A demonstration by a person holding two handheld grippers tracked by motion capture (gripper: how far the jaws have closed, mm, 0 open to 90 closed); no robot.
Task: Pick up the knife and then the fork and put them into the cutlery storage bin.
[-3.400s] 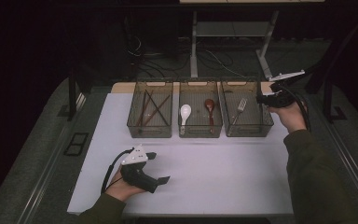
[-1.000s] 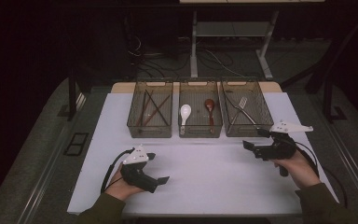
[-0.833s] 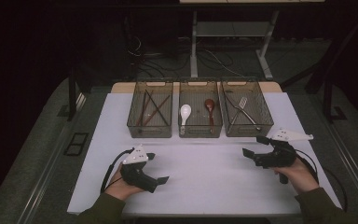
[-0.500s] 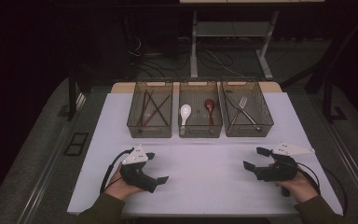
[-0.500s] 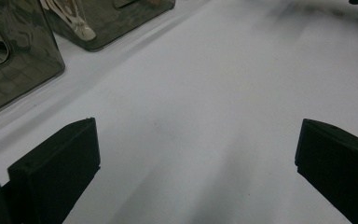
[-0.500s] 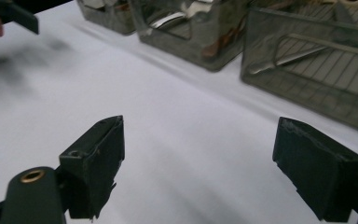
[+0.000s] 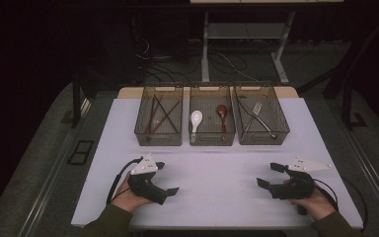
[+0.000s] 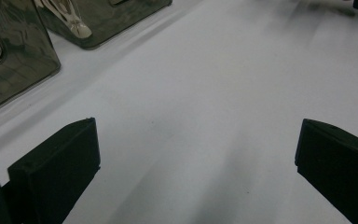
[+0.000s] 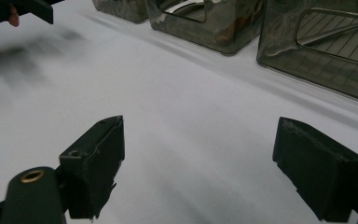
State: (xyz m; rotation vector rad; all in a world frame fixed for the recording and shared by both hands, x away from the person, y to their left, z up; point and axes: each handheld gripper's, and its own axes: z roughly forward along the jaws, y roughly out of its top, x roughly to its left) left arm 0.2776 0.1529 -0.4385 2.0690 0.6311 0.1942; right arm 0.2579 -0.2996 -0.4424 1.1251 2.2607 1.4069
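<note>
Left tongs (image 7: 166, 177) at 7 o'clock and right tongs (image 7: 270, 175) at 5 o'clock rest on the white table (image 7: 217, 173). Both sets stand apart, gripping nothing. Three baskets (image 7: 211, 138) sit at 12 o'clock.

Two black fingers (image 9: 95, 163) rise from the bottom edge, standing wide apart with only bare white table (image 9: 177, 121) between them. Beyond, smoky see-through bins (image 9: 317, 51) line the far side. At the top left corner, the other gripper (image 9: 23, 10) hovers, a fingertip behind it.
</note>
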